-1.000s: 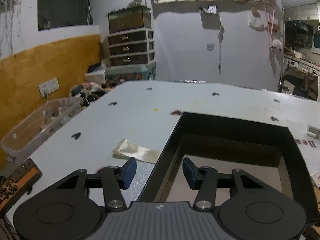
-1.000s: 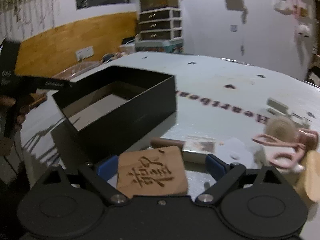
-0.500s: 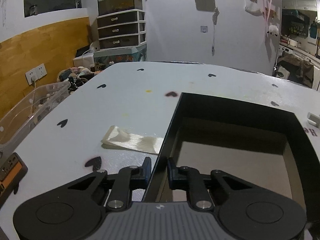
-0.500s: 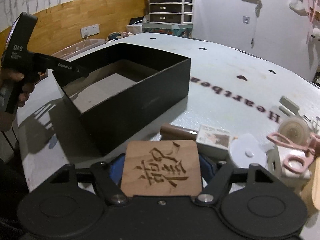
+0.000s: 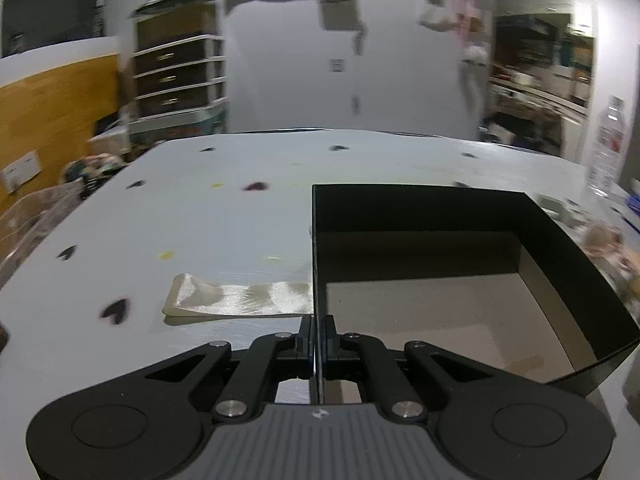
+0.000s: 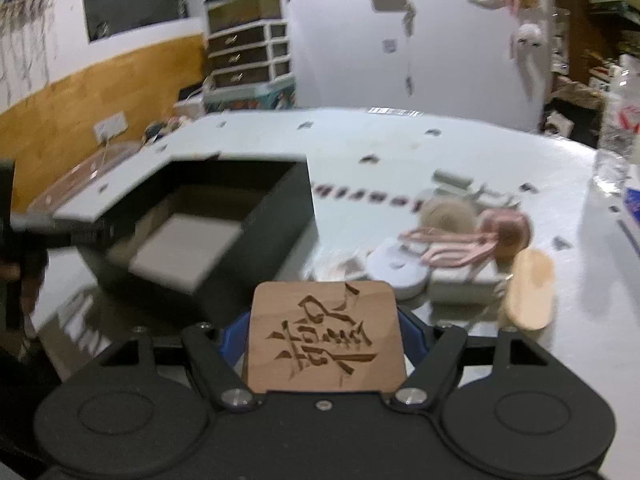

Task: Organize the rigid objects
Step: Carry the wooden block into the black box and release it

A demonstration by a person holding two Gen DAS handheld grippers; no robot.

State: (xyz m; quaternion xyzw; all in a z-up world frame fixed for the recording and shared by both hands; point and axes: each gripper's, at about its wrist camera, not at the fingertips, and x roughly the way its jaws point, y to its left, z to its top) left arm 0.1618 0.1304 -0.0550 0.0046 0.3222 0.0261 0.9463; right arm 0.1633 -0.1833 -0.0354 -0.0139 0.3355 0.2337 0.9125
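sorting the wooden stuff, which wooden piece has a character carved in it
The square wooden plaque, clamped between the right gripper fingers. The oval wooden piece lying on the table is plain, with no carving.

White table with dark heart marks carries a black box, a shiny wrapper beside it.

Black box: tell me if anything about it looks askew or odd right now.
The black box is open and empty, its near-left wall pinched by the left tool. In the right wrist view it sits at an angle to the table edge. Nothing looks damaged. The right tool holds the carved wooden tile.
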